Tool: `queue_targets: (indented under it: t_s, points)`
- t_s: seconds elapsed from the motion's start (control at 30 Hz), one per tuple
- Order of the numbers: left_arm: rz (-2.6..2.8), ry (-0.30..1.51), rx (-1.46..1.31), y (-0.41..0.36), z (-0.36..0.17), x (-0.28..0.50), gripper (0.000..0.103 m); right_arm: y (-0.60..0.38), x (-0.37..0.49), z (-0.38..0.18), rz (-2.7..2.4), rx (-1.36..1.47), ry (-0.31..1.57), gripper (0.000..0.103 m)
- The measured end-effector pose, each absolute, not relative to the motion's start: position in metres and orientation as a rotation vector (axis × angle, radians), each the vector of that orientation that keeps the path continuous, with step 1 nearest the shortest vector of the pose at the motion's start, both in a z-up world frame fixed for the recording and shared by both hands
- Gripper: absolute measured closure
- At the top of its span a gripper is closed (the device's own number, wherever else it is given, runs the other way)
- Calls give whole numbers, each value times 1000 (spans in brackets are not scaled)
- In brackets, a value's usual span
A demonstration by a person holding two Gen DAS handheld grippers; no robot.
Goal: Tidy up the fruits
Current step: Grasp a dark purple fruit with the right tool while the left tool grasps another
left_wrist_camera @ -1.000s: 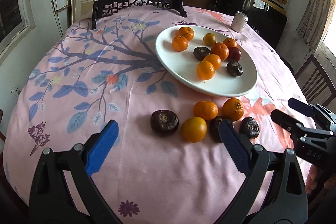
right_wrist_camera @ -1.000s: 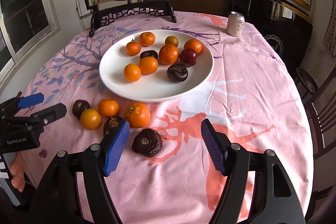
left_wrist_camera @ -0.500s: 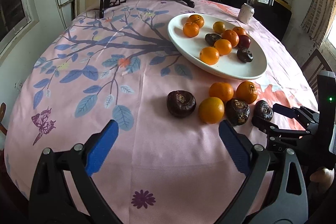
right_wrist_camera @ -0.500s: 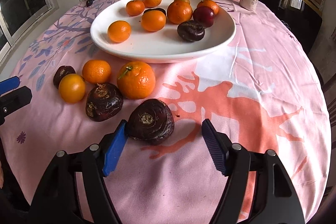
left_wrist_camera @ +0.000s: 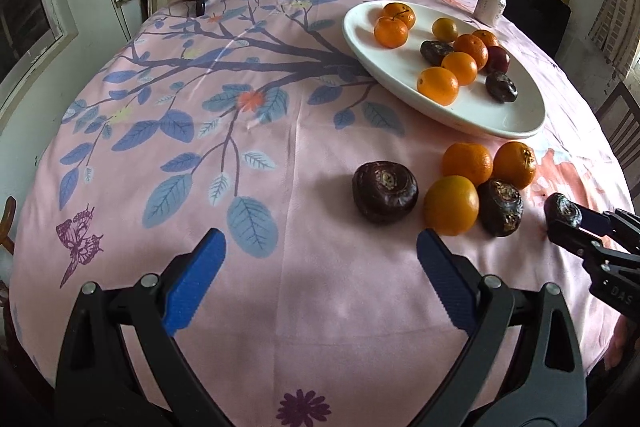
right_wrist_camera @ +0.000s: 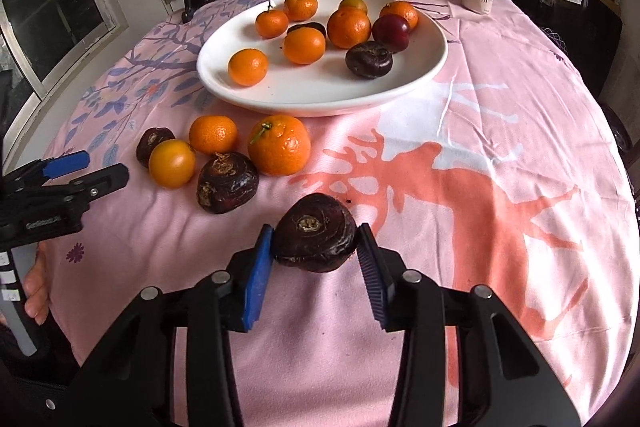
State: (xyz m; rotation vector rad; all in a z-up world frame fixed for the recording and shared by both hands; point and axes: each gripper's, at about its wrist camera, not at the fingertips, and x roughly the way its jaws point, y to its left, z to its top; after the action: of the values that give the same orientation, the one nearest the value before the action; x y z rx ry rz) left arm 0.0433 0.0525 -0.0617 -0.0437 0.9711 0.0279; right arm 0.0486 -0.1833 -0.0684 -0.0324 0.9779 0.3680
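From the left wrist, our left gripper [left_wrist_camera: 320, 279] stays spread and empty, short of the white plate [left_wrist_camera: 400, 83]; from the right wrist, our right gripper [right_wrist_camera: 316, 259] has just clamped the dark water chestnut [right_wrist_camera: 315, 231] below that plate, ready for carrying across

Both feeds sharp, daylight soft and even. I read the source as the window [right_wrist_camera: 52, 27], left of the white plate [right_wrist_camera: 420, 75]. Soft shadows fall on the tablecloth [left_wrist_camera: 280, 287] near side of the plate. Heavy fisheye bending and dark vignette at corners. No glare.
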Motion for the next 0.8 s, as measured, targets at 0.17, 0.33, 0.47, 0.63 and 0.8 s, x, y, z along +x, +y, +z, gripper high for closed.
queue_targets:
  t_s: [0.17,0.33,0.47,0.63,0.8]
  points:
    - [1,1023,3,43,-77,60,7,-189,44,-64,370,-5,969,59]
    - [-26,983,40,24,-76,73,34,-195,48,-69,358,11,977,59]
    - [-67,969,36,14,-73,78,63,-194,50,-77,364,8,1001,60]
    - [-81,967,23,14,-73,75,63,-193,45,-79,354,-24,1015,61]
    - [-77,960,25,12,-73,72,63,-199,32,-80,334,-62,1026,58]
